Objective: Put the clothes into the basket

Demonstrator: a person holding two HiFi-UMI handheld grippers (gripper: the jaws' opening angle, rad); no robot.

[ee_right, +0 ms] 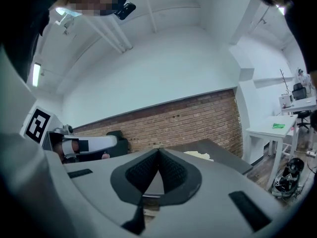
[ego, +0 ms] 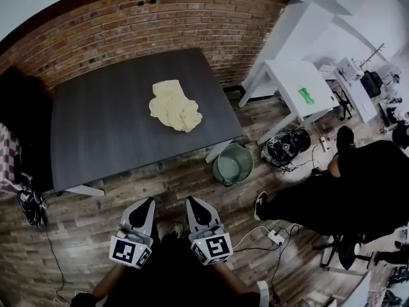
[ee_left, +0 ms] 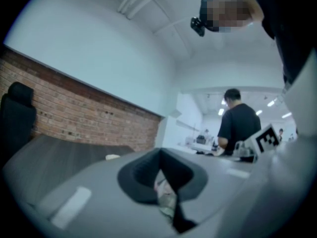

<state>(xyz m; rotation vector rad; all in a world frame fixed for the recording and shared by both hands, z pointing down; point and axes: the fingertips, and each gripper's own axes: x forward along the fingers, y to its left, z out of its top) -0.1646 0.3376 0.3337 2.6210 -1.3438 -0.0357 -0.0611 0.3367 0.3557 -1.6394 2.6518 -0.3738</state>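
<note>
Head view: cloth [ego: 174,106] mid surface [ego: 96,139]; basket [ego: 233,164] on floor by rt corner. L gripper [ego: 148,202], R gripper [ego: 192,202] well short, fingers [ego: 144,213] clenched, empty. Risk: if unopened, they shove cloth, no grasp.

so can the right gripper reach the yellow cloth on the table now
Probably not yet. The cloth lies in the middle of the table, and the right gripper hovers over the floor, short of its near edge. Nothing stands between them, though its jaws are shut.
</note>
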